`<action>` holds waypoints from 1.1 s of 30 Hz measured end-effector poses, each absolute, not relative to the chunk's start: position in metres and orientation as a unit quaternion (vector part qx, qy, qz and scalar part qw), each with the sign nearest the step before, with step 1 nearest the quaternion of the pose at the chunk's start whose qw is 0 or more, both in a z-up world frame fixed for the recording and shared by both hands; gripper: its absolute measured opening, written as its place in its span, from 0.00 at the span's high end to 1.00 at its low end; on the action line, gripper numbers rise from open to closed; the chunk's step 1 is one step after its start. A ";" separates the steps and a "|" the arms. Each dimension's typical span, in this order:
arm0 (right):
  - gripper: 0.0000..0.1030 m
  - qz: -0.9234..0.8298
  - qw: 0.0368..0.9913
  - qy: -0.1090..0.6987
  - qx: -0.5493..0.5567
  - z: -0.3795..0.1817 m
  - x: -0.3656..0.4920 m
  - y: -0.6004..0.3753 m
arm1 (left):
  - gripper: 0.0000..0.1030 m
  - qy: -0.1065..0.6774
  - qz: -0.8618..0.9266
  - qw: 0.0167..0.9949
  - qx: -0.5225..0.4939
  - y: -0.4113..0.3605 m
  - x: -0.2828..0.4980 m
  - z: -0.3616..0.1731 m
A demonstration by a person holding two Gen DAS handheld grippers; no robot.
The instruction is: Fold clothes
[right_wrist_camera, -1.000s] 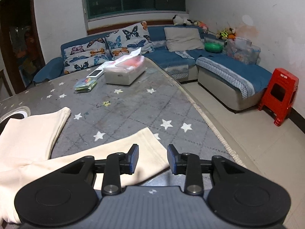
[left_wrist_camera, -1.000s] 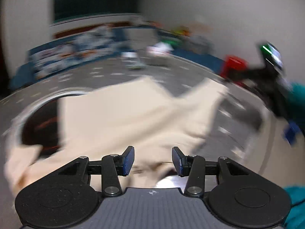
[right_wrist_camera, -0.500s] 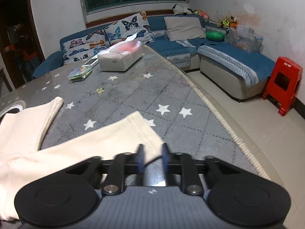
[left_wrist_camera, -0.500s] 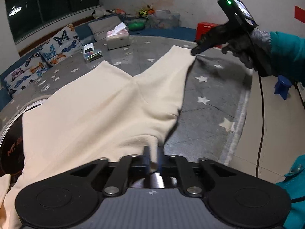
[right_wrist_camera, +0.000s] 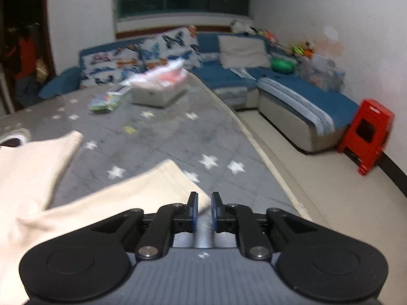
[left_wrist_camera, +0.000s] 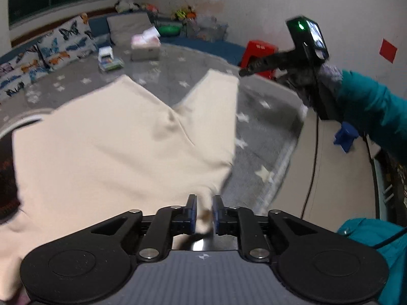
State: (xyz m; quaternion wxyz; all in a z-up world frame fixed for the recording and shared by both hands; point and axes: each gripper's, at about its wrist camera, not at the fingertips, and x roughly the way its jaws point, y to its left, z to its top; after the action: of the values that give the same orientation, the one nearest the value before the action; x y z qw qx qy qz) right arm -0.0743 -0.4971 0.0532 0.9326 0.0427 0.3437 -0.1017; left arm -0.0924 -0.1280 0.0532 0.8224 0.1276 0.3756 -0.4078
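Cream trousers [left_wrist_camera: 106, 147] lie spread over the grey star-patterned table [left_wrist_camera: 264, 127], legs pointing away. My left gripper [left_wrist_camera: 203, 212] is shut on the waist corner, and cloth bunches between its blue pads. In the left wrist view the other gripper [left_wrist_camera: 244, 72] pinches the far hem of the right leg, held by a gloved hand with a teal sleeve. In the right wrist view my right gripper [right_wrist_camera: 202, 211] is shut on the hem corner of that leg [right_wrist_camera: 127, 198]. The second leg [right_wrist_camera: 38, 152] lies to the left.
A tissue box [right_wrist_camera: 157, 94], a colourful packet [right_wrist_camera: 106, 101] and a small box [left_wrist_camera: 105, 53] sit at the table's far side. A blue sofa [right_wrist_camera: 292, 96] with butterfly cushions wraps the room. A red stool [right_wrist_camera: 366, 137] stands on the floor beyond the table's right edge.
Both grippers went from open to shut on the trousers. They have since lifted slightly, pulling the near leg taut between waist corner and hem; both views are blurred by motion.
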 end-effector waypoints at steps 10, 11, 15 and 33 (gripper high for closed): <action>0.86 0.025 0.935 0.353 0.025 0.069 -0.025 -0.438 | 0.68 0.363 -0.170 0.913 0.083 -0.084 0.023 0.058; 0.86 0.039 0.933 0.356 0.022 0.068 -0.017 -0.430 | 0.64 0.359 -0.152 0.917 0.085 -0.080 0.034 0.057; 0.86 0.068 0.926 0.370 0.023 0.064 0.016 -0.407 | 0.49 0.353 -0.095 0.926 0.094 -0.068 0.078 0.048; 0.95 0.091 0.915 0.393 0.010 0.041 0.111 -0.349 | 0.98 0.354 -0.070 0.928 0.097 -0.060 0.146 0.015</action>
State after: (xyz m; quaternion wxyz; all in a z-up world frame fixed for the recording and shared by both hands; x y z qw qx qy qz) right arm 0.1106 -0.3489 0.0413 0.9150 0.0100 0.3930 0.0906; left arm 0.1460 -0.0600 0.0152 0.9276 0.0974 0.3538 -0.0704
